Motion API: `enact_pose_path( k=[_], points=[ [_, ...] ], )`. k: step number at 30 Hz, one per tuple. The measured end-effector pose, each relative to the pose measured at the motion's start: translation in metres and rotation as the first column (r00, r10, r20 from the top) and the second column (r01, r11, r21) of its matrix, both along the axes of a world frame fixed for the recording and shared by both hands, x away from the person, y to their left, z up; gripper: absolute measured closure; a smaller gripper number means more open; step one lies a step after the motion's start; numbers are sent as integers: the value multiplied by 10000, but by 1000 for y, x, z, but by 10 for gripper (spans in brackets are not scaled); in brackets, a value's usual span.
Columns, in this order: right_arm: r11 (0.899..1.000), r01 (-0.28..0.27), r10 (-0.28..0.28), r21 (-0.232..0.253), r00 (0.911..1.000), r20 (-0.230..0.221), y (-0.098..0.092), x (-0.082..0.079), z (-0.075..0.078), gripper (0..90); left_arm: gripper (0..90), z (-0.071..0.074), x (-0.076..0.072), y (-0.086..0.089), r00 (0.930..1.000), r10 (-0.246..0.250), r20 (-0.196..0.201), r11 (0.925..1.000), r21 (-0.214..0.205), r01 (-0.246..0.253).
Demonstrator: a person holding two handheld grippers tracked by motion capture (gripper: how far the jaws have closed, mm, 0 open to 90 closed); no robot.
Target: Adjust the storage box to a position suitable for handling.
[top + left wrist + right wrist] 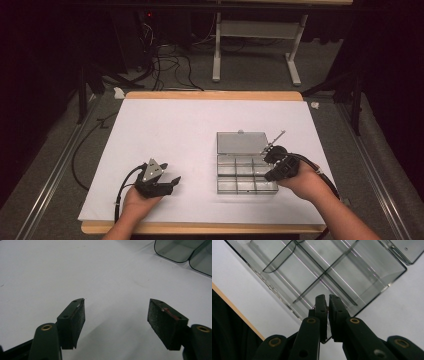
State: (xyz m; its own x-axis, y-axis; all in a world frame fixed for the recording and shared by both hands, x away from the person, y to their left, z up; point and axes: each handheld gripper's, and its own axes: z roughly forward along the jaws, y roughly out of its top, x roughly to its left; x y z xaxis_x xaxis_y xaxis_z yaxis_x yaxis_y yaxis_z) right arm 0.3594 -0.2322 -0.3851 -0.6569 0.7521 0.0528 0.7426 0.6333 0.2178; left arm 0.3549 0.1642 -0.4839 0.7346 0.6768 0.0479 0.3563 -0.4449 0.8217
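My right tongs (328,306), pressed together on nothing, hang over the open clear box (245,165); a careless nudge could skid it. Left tongs (116,322) gape apart, idle on the bench (170,125).

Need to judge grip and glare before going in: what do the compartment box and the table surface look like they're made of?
Compartment box: apparently clear, smoke-tinted hard plastic, glossy; the table shows through its dividers and bright highlights run along their edges. Table surface: a matte white sheet, possibly paper or laminate, over a light wood-look board edge.
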Motion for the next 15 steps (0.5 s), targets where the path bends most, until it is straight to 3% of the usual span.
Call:
enact_pose_path(
  k=[5, 6, 7, 15],
  points=[
    [9995, -280, 280, -148, 9996, -55, 11, 3, -2, 868, 308, 0, 1, 1, 10000, 55, -51, 10000, -62, -56],
    [9998, 63, -67, -186, 9997, -220, 14, 1, 0, 868, 308, 0, 1, 1, 10000, 68, -36, 9999, -85, -68],
    [9993, -367, 367, -89, 9993, 6, 15, 4, 0, 868, 308, 0, 1, 2, 10000, 50, -40, 9999, -91, -50],
    [9971, -759, 758, -79, 9971, -108, 37, 7, -7, 868, 308, 0, 1, 2, 10000, 10, -31, 9999, -131, -11]
  ],
)
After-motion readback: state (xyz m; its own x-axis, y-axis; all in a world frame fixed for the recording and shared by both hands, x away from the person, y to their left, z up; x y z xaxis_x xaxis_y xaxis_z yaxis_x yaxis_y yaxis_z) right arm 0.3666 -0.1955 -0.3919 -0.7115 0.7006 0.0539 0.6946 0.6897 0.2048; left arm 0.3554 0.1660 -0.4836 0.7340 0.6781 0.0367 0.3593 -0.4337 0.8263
